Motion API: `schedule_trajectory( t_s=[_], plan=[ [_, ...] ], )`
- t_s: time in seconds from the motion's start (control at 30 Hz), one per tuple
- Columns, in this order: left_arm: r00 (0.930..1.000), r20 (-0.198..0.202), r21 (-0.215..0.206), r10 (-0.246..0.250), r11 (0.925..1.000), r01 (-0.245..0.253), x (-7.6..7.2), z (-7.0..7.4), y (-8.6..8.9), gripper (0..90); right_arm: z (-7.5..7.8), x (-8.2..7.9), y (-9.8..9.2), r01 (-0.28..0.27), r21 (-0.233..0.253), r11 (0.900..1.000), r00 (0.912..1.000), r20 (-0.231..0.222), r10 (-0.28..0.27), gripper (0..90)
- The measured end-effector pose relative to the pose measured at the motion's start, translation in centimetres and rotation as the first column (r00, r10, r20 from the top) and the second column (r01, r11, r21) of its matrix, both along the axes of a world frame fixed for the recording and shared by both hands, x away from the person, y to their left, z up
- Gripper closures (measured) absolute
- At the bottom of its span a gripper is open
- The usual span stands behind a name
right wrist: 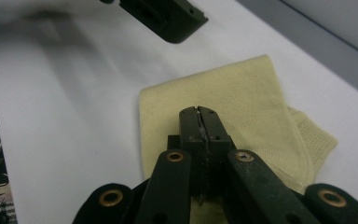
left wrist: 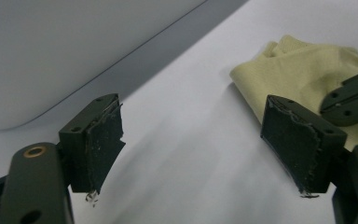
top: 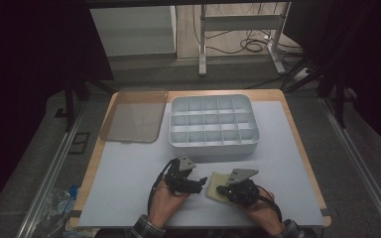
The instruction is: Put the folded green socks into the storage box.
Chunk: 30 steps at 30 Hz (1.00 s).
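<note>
Soft, folded pale-yellow knit cloth (right wrist: 242,102) under pinched-together right gripper (right wrist: 200,112).

A pale grey plastic organiser tray (top: 213,145), divided into a grid of small square compartments, sits toward the far edge of the white-topped table (top: 129,183), about midway along it. Just beside it, at the far left corner, a translucent brownish rectangular lid (top: 135,115) with rounded corners lies flat, slightly overhanging the table's wooden left edge.
</note>
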<state>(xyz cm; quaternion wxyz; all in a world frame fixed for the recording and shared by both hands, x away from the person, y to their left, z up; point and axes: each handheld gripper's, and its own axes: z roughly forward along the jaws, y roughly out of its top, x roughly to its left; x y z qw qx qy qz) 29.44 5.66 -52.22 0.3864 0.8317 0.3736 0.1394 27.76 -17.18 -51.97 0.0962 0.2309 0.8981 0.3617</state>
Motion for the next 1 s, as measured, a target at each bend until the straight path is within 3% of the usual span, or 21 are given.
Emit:
schedule_trajectory(
  t_s=[0.13, 0.3, 0.57, 0.77, 1.0],
  plan=[
    [1.0, -0.003, -0.006, -0.001, 1.0, 0.001, 0.0, 0.0, -0.1, 22.0, -0.2, -0.8, 0.4, -0.032, -0.014, 0.999, 0.9995, 0.001, 0.032, 89.6],
    [0.9996, -0.004, -0.013, -0.027, 0.9996, 0.027, -0.2, -0.2, -0.7, 27.8, -0.1, -0.6, 0.1, -0.027, -0.004, 1.0, 0.9996, -0.001, 0.027, 89.5],
    [0.9966, -0.045, -0.059, -0.069, 0.9961, 0.066, -0.2, -0.9, -1.8, 46.0, 1.0, 0.4, -1.7, 0.048, 0.032, 0.998, 0.9984, 0.029, -0.049, 89.0],
    [0.9921, -0.074, -0.068, -0.101, 0.993, 0.096, -0.2, -1.2, -2.3, 57.9, 0.9, 0.9, -2.3, 0.072, 0.034, 0.997, 0.9967, 0.036, -0.073, 88.4],
    [0.991, -0.08, -0.076, -0.108, 0.9919, 0.102, -0.2, -1.2, -2.6, 59.6, 0.8, 0.9, -2.4, 0.075, 0.03, 0.997, 0.9966, 0.032, -0.076, 87.7]
  ],
)
